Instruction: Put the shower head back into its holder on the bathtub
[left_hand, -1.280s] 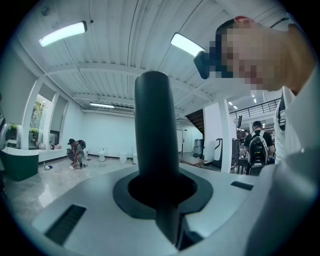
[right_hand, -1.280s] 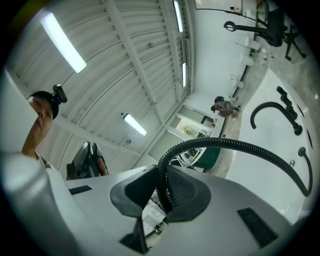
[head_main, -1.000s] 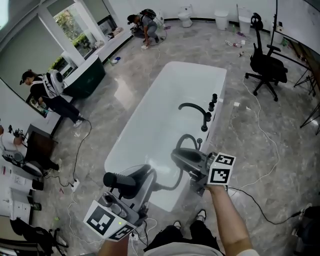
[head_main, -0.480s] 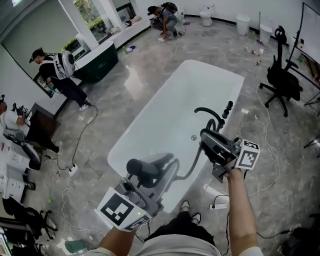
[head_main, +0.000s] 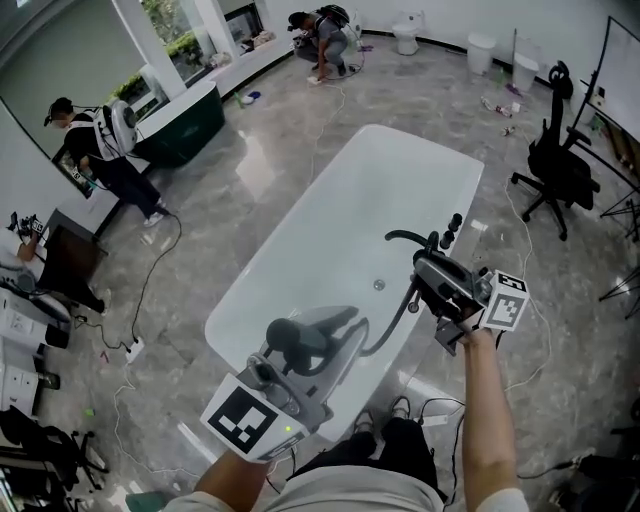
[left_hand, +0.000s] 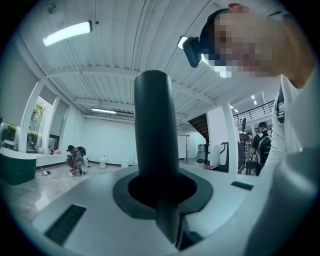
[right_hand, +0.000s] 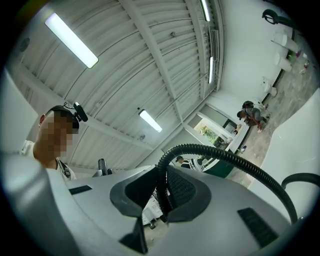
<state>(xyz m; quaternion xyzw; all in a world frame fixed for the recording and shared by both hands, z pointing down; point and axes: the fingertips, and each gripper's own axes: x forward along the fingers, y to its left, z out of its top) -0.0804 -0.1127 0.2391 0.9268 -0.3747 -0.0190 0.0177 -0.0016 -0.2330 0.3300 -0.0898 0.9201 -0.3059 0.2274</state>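
Two grippers hung over one white bathtub (head_main: 345, 215). The left gripper (head_main: 300, 358) was clamped on the single dark shower head (head_main: 289, 338), above the tub's near end. One hose (head_main: 386, 334) ran to the right gripper (head_main: 433, 276), clenched on it beside the one faucet (head_main: 408, 238). One office chair (head_main: 553, 165) stood far right.

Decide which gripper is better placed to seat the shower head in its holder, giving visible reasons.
Left, probably. The left gripper is shut on the shower head, so it alone can seat it. The right gripper is nearer the taps but grips only the hose.
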